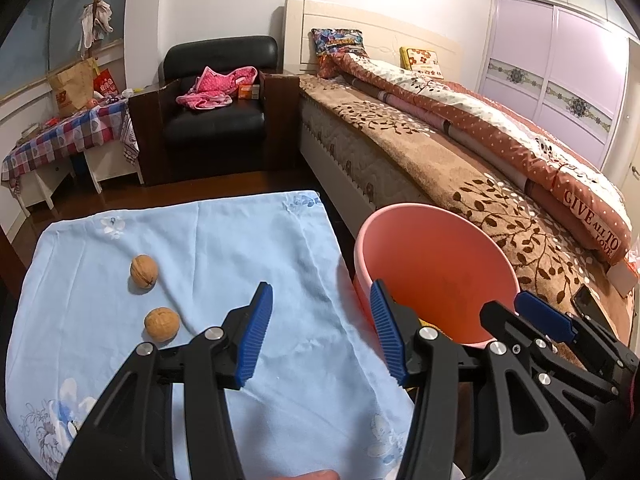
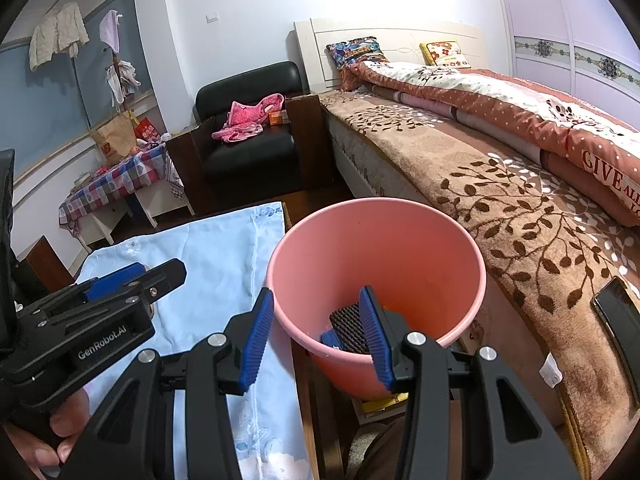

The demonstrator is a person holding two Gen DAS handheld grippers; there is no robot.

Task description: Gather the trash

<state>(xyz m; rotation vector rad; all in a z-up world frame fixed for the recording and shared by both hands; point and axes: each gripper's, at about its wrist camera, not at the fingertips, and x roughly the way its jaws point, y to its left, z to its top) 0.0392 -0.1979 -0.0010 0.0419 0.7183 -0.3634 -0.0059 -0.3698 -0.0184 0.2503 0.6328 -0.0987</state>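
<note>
Brown-patterned bed (image 1: 460,184) behind, pale blue cloth (image 1: 200,280) in front, pink bin (image 2: 376,264) standing between them. Two walnuts (image 1: 143,271) (image 1: 161,323) lying on the cloth, apart. Left gripper (image 1: 320,332) spread wide and empty over the cloth's edge; right gripper (image 2: 316,336) spread, empty, at the bin's rim.

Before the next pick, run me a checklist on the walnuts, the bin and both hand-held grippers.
1. Left hand-held gripper open, nothing between its pads: ok.
2. Right hand-held gripper open and empty, poised over the bin: ok.
3. Walnuts on the blue cloth, near walnut and far walnut, lying apart with nothing on them: ok.
4. Bin upright beside the cloth, mouth unobstructed: ok.
5. Room in the bin: a dark ridged item lies at the bottom, most of the space free: ok.
6. Phone on the bed, close to the bin: not ok, mind it.
</note>
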